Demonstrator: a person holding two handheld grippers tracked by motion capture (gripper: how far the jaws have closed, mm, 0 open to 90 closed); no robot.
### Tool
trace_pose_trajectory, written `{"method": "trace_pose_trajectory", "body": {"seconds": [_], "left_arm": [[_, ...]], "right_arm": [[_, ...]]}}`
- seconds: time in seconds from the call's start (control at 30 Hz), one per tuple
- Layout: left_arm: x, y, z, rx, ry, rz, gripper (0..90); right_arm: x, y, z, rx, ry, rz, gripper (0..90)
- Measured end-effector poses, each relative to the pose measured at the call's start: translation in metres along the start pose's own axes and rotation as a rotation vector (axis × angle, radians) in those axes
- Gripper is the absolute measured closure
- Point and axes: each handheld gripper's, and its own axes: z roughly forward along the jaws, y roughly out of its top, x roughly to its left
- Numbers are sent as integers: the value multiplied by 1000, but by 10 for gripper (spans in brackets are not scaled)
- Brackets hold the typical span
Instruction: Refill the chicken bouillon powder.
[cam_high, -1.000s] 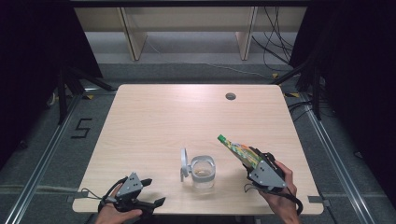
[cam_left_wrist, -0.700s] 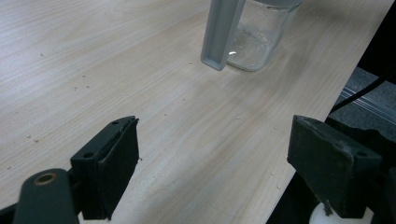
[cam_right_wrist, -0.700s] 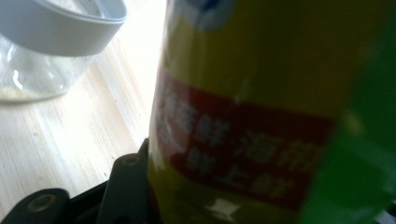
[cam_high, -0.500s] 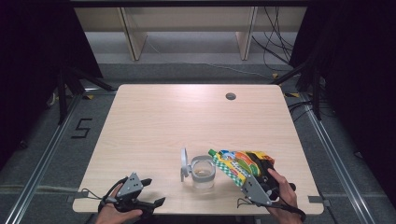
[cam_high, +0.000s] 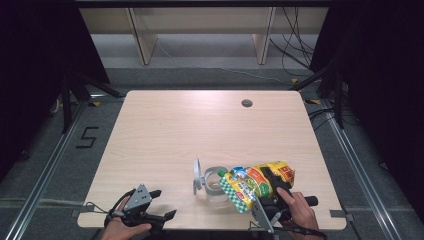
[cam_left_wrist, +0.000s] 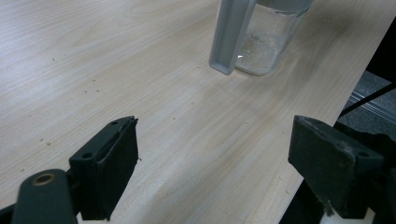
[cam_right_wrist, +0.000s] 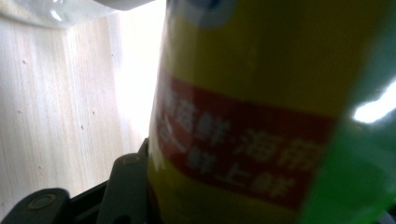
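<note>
Gripping tilted yellow pouch (cam_high: 257, 182), right gripper (cam_high: 265, 200) over glass jar (cam_high: 216, 187); left gripper (cam_high: 156, 206) jaws apart near table (cam_high: 200, 130) edge

Clear glass jar (cam_high: 216, 187) upright near the table's front edge, hinged lid (cam_high: 197, 176) open at its left, colourful yellow-green snack bag (cam_high: 257, 182) tilted over its mouth, bag's opening possibly touching the rim

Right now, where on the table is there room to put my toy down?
The far half of the table is bare, from the small round hole to the left edge. It is crowded near the front right, where the right tongs tilt a colourful packet over the clear jar.
</note>
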Motion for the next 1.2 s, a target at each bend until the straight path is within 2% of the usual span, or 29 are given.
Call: {"method": "trace_pose_trajectory", "body": {"seconds": [0.03,0.1,0.17,0.2,0.23,0.27,0.3,0.33,0.37,0.4,0.43,0.5,0.53,0.57,0.6,0.63,0.73,0.77,0.8,0.83,0.87,0.9,0.93,1.0,1.03,1.07,1.13,1.17,1.2], "left_arm": [[0,0,-1,15,1,3,153],[1,0,-1,23,0,8,153],[1,0,-1,22,0,8,153],[1,0,-1,22,0,8,153],[1,0,-1,24,0,9,153],[1,0,-1,25,0,9,153],[1,0,0,23,-2,4,153],[1,0,0,22,-1,3,153],[1,0,0,20,-2,2,153],[1,0,0,21,-1,3,153],[3,1,0,20,0,33,153],[3,0,0,20,0,29,153],[2,0,0,27,0,5,153],[1,0,0,24,-2,3,153],[1,0,0,26,-1,3,153],[1,0,0,27,1,5,153],[1,0,0,28,2,4,154],[1,0,0,27,2,4,153],[1,0,0,25,3,2,153],[1,0,1,16,0,-5,153],[1,0,1,18,0,-5,153],[0,-1,1,7,1,-8,153],[0,0,1,10,-1,-6,153],[0,-1,2,3,-4,-8,153],[0,-1,2,1,-4,-10,153],[0,0,1,19,4,-2,153],[1,0,1,17,4,-2,153],[3,0,1,15,4,27,153],[2,0,2,14,-2,14,153]], "right_arm": [[4,1,-1,17,-1,27,534],[4,3,0,23,-16,-60,534],[7,3,0,19,-9,-38,534],[7,4,1,18,-11,-59,534],[8,6,1,39,-14,-109,534],[9,7,1,45,-17,-127,535],[8,8,3,37,-19,-173,535],[10,7,4,38,-26,-179,535],[12,8,2,69,-21,-182,535],[11,9,4,48,-30,-225,535],[10,10,4,47,-37,-253,537],[11,10,4,56,-41,-257,537],[12,9,4,64,-47,-255,538],[11,10,4,68,-47,-276,538],[14,9,4,79,-49,-245,538],[12,11,4,67,-62,-281,538],[11,12,4,72,-61,-313,538],[13,12,5,67,-69,-288,538],[6,15,2,106,-65,-398,538],[3,17,3,101,-59,-433,538],[5,17,2,125,-58,-398,538],[4,17,3,111,-61,-419,538],[0,20,4,101,-55,-467,538],[-1,21,3,116,-48,-477,538],[0,20,4,125,-49,-459,538],[-2,21,5,116,-52,-476,538],[-6,23,6,106,-54,-526,539],[-6,23,6,109,-51,-524,539],[-7,23,7,112,-45,-523,539]]}}
